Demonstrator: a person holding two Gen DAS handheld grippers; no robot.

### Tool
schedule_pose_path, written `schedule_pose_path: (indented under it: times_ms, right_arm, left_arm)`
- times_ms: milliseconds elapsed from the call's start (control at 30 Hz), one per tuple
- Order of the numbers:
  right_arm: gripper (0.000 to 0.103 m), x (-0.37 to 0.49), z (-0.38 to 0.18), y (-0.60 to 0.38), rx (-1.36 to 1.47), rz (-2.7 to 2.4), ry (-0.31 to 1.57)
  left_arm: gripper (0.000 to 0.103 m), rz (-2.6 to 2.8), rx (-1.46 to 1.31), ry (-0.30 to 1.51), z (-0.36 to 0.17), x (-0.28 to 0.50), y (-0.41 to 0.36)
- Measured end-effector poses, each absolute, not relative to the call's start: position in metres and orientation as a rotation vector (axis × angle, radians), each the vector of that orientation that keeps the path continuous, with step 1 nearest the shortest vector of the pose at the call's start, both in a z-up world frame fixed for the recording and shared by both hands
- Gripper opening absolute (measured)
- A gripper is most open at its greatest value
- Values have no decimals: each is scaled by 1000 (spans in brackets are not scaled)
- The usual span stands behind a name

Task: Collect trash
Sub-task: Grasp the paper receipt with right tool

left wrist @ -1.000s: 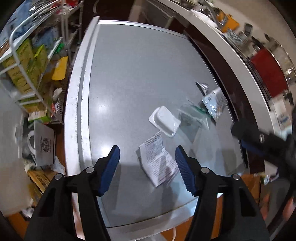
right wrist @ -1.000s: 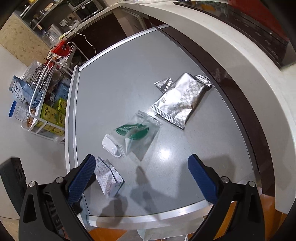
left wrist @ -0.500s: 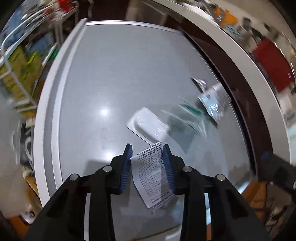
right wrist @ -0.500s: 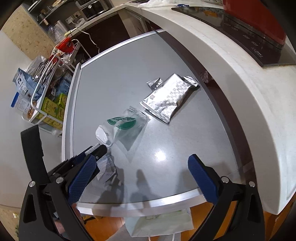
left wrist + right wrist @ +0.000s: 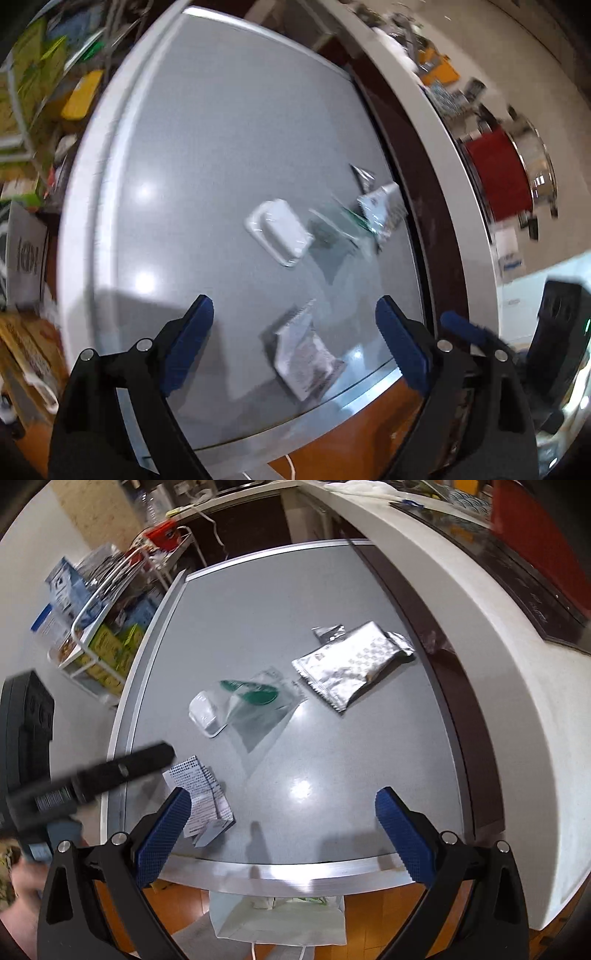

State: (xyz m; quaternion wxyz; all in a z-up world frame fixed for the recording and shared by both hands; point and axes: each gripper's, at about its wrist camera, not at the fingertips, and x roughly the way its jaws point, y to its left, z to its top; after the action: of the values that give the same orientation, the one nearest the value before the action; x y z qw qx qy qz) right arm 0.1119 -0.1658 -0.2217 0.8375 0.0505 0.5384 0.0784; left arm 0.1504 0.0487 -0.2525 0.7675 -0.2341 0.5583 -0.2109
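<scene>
Our left gripper [image 5: 291, 332] has just been opening its fingers, with one printed receipt [image 5: 304, 354] lying loose between them on the tabletop [image 5: 221, 147]. Our right gripper [image 5: 282, 834] stands wide, empty. Ahead: one white tray [image 5: 202, 712], one clear bag [image 5: 258, 705], one silver pouch [image 5: 351, 664].

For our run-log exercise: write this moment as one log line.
left gripper: open, jaws just opened | printed paper slip: lying loose near table edge | right gripper: open, empty | three other scraps uncollected
</scene>
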Motion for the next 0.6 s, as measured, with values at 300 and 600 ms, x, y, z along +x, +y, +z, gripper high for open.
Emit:
schedule_pose_path:
  times_ms: [300, 600]
  right_arm:
    - [98, 125, -238, -75, -219, 452, 1103]
    - [80, 142, -272, -77, -138, 459, 1176]
  left_arm:
    - [90, -416, -559, 1167, -245, 164, 93]
    - [90, -433, -437, 1124, -229, 174, 97]
